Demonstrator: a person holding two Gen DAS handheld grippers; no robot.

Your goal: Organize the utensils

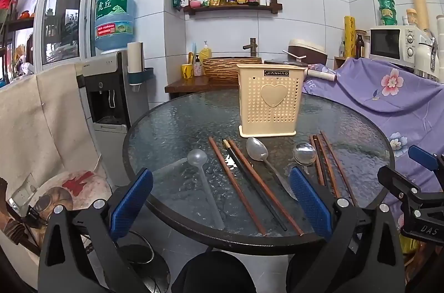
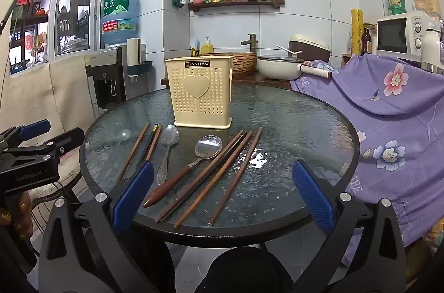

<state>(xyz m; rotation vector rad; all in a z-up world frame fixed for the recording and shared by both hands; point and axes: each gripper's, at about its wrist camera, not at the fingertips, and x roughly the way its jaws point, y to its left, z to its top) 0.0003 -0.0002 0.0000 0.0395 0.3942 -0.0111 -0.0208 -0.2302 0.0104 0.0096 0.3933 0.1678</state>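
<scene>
1. Utensils lie loose on the round, dark-rimmed textured-glass worktop (image 2: 291,110), in front of the cream perforated plastic utensil holder with a heart on its face (image 2: 200,90), which stands upright toward 12 o'clock on the glass; nothing shows above its rim.
2. From 9 to 3 o'clock: a clear plastic ladle-shaped spoon (image 1: 204,176), three chopsticks (image 1: 244,182), an all-steel spoon (image 2: 166,151), a steel spoon with a brown wooden handle (image 2: 191,164), and a fan of brown wooden chopsticks (image 2: 222,176).
3. Handling, as I judge it: all are light and stiff. The steel spoons likely slide on glass and sit low, so the handle's middle is the place to pinch. The clear spoon may be brittle; grip gently. Chopsticks are thin, round and crowded, apt to roll; take one at mid-length.
4. The left claw (image 1: 222,201) hovers at 6 o'clock over the near edge, jaws wide apart, holding nothing, aimed at the left chopsticks.
5. The right claw (image 2: 224,196) hovers beside it, likewise spread and empty, framing the wooden-handled spoon and fanned chopsticks.
</scene>
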